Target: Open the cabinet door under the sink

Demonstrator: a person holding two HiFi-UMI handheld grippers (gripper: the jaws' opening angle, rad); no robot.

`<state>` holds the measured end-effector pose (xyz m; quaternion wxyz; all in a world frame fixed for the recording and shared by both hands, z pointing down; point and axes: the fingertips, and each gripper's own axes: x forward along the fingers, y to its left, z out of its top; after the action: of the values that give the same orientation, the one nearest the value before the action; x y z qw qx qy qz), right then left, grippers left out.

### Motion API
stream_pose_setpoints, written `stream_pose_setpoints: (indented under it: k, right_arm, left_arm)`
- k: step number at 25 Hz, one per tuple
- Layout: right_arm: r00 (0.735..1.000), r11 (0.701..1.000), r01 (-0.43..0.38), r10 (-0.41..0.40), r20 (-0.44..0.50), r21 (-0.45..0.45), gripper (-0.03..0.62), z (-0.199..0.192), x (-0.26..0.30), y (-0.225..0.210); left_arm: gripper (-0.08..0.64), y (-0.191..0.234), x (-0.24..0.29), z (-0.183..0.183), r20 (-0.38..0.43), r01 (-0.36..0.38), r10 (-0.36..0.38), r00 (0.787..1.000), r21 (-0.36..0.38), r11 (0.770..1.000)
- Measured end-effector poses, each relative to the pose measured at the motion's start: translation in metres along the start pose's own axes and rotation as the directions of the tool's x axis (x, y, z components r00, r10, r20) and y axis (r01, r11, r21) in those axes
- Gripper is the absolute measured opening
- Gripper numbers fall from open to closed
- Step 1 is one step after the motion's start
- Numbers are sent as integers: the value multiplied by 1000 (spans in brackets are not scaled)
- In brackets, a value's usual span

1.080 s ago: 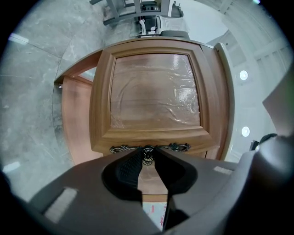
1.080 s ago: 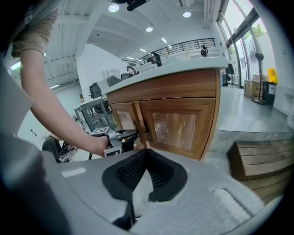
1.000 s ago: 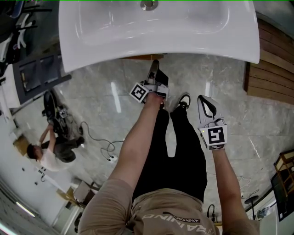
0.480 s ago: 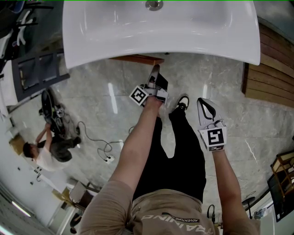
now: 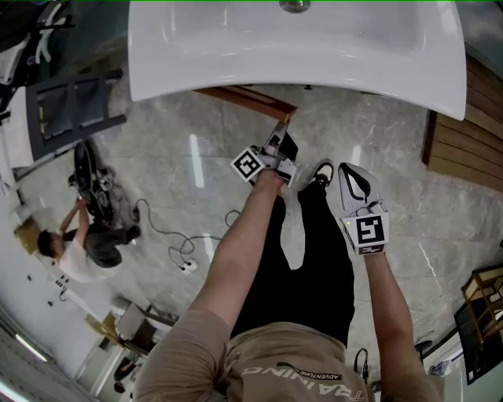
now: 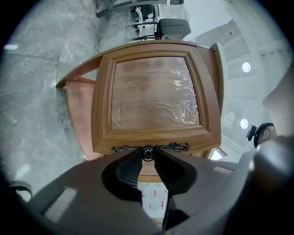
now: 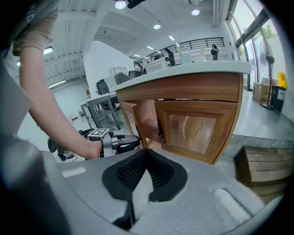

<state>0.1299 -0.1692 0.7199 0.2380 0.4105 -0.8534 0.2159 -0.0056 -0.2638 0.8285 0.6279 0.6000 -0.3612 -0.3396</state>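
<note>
Here, the right hand-held gripper (image 7: 145, 153) hangs beside the person's leg (image 5: 326, 259), jaws pressed together on nothing, well apart from the cabinet (image 7: 197, 121). Ahead of it, the left hand-held gripper (image 6: 147, 159) is clamped on the small round knob (image 6: 147, 152) at the edge of the wooden cabinet door (image 6: 154, 96), which stands partly swung out below the white sink (image 5: 236, 47). Farther off, another person (image 5: 78, 251) crouches on the marble floor (image 5: 173, 157).

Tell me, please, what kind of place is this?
Probably a large lab or workshop hall with a mock bathroom unit, not a home: the white sink and wooden cabinet stand in open floor, a person crouches by cabled equipment, and a railed mezzanine runs under high ceiling lights.
</note>
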Motion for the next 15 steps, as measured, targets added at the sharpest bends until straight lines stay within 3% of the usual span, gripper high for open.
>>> stream_pose_setpoints:
  k: [6,15]
  right_arm:
    - [1000,1000,5,-5,1,6,3,2,7,20]
    - [1000,1000,7,-7,-1,6,3,1,12,58]
  left_arm:
    - [94,-1,-10,1,-11,4,-4,1000,-26,1000]
    - [94,3,-48,-1,-104,-21,19,994,-21,1000]
